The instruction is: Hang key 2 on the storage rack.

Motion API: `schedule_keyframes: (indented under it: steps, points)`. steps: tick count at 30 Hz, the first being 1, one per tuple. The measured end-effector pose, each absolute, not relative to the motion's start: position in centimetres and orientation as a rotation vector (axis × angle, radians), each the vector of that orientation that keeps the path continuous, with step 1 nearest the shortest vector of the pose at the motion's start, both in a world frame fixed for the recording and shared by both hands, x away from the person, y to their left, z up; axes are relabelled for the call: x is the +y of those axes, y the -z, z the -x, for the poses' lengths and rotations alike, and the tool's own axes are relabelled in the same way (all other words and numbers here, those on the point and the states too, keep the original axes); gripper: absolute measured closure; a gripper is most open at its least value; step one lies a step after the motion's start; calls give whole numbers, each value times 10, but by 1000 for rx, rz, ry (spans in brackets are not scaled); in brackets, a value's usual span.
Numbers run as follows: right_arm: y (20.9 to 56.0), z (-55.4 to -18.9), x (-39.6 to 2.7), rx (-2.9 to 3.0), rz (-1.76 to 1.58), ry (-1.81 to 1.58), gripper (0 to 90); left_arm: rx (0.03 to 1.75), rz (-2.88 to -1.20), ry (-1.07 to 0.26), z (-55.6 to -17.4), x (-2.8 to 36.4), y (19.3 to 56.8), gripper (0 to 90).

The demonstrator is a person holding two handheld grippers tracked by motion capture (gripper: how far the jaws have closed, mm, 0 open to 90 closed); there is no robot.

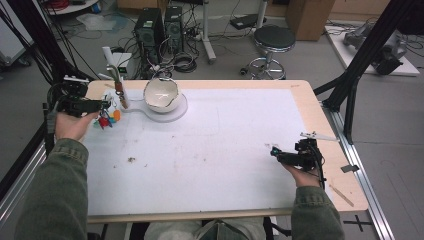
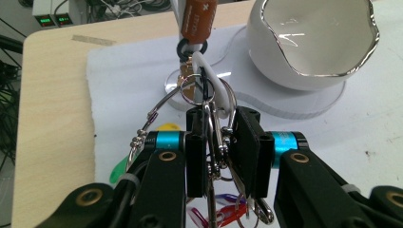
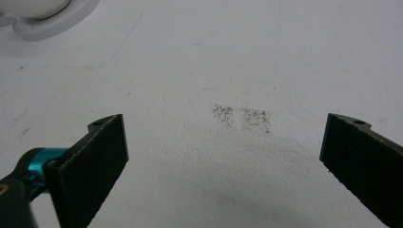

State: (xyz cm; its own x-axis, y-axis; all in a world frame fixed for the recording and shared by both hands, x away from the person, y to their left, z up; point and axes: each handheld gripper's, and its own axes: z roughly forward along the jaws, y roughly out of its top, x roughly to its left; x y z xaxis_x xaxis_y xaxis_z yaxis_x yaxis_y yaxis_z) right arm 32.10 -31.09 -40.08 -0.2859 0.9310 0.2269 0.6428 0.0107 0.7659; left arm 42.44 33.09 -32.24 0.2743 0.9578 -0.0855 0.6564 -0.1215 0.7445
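My left gripper (image 1: 105, 106) is at the table's far left, shut on a bunch of metal key rings (image 2: 216, 137). Coloured tags hang from the bunch: red (image 1: 103, 121), orange (image 1: 116, 115), and in the left gripper view yellow (image 2: 166, 127) and green (image 2: 119, 171). The bunch links by a white loop (image 2: 209, 76) and a black ring (image 2: 191, 47) to a brown tag (image 2: 197, 21) beside a white post (image 1: 121, 92). A white bowl (image 1: 161, 94) with a wavy silver rim sits just right of it on a clear base plate (image 1: 177, 114). My right gripper (image 1: 274, 151) hovers open over the white mat (image 3: 199, 71), nothing between its jaws.
The white mat (image 1: 210, 150) covers most of the wooden table (image 1: 320, 120). It carries small dark smudges (image 3: 242, 118) and a crumb spot (image 1: 131, 160). A thin wooden stick (image 1: 341, 195) lies at the table's right front corner. Computer towers (image 1: 150, 27) and a stool (image 1: 272, 40) stand beyond the far edge.
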Motion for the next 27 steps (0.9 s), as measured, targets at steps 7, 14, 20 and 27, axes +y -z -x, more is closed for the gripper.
schedule_keyframes:
  steps: [7, 14, 20, 27]
  points:
    - [401, -321, -311, 1952, -1621, -1164, 10, 1472, -1828, -560, -426, 333, 313, 743]
    - [401, -321, -311, 1957, -1618, -1163, 10, 1514, -1746, -536, -428, 342, 310, 743]
    - [401, -322, -311, 1960, -1623, -1163, 10, 1540, -1680, -526, -429, 351, 309, 743]
    - [402, -322, -310, 1963, -1615, -1164, 10, 1556, -1672, -529, -432, 352, 305, 743]
